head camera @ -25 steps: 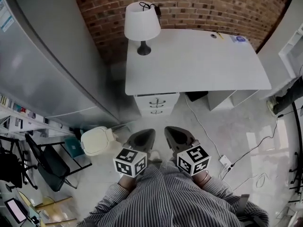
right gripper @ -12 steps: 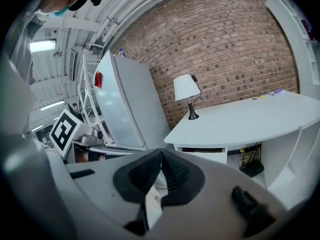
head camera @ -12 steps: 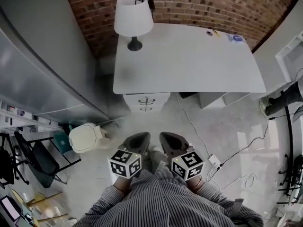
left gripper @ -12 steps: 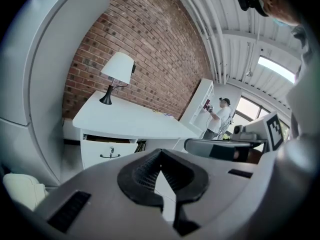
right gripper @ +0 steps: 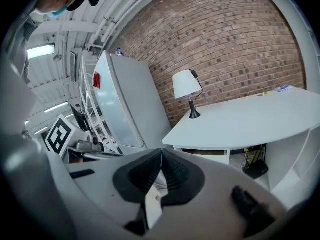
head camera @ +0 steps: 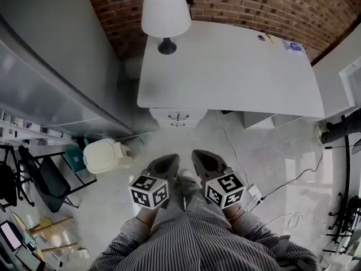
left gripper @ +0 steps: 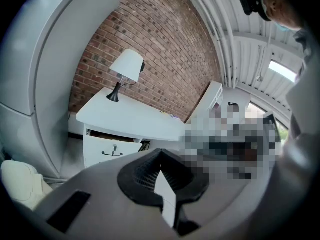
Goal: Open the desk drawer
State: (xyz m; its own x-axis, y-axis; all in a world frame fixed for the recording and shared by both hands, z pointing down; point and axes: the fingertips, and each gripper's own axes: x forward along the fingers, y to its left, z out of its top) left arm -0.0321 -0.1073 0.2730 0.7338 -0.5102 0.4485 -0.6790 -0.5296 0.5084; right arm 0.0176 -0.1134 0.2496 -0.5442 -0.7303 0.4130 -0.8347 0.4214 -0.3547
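The white desk (head camera: 237,72) stands against the brick wall, with its drawer unit (head camera: 178,118) under the left end. Each drawer front (left gripper: 107,149) has a dark handle (left gripper: 113,152), and a thin dark gap runs above the top one. Over the floor, well short of the drawers, my left gripper (head camera: 163,165) and right gripper (head camera: 207,161) hang side by side. In the left gripper view the left gripper (left gripper: 160,153) is shut and empty. The right gripper (right gripper: 161,151) looks the same in its own view, pointing toward the desk's left end.
A white-shaded lamp (head camera: 165,16) stands on the desk's back left corner. A tall grey cabinet (head camera: 51,66) fills the left side. A cream bin (head camera: 102,154) and a black chair (head camera: 45,179) sit left of me. Cables and a power strip (head camera: 255,193) lie on the floor at right.
The desk has drawn a little nearer and the drawers show less below its edge. Both grippers sank slightly, still side by side and shut.
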